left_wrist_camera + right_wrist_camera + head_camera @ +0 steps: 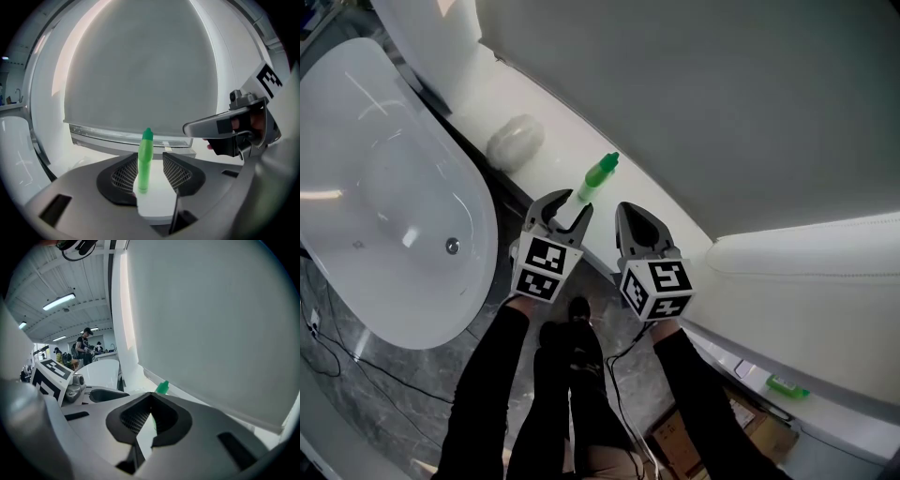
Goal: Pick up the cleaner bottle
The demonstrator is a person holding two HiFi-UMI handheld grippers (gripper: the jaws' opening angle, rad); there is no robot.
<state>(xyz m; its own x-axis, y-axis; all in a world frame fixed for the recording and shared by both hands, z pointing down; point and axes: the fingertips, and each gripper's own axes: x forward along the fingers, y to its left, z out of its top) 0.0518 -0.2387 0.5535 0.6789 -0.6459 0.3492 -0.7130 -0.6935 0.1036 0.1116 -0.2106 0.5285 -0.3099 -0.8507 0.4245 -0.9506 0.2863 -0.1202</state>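
Note:
The green cleaner bottle (600,175) stands upright on a white ledge (553,141) below a grey wall panel. My left gripper (567,208) is just short of it with its jaws open. In the left gripper view the bottle (145,161) shows in the gap between the mesh pads (125,174), and neither pad presses on it. My right gripper (631,214) hovers beside the left one, to the right of the bottle, shut and holding nothing. In the right gripper view only the bottle's green cap (162,387) shows over that gripper's (150,401) closed jaws.
A white bathtub (384,216) fills the left, close to the ledge. A rounded white object (516,139) lies on the ledge left of the bottle. A small green item (787,386) and cardboard boxes (684,436) sit at the lower right. Cables trail over the dark floor (356,361).

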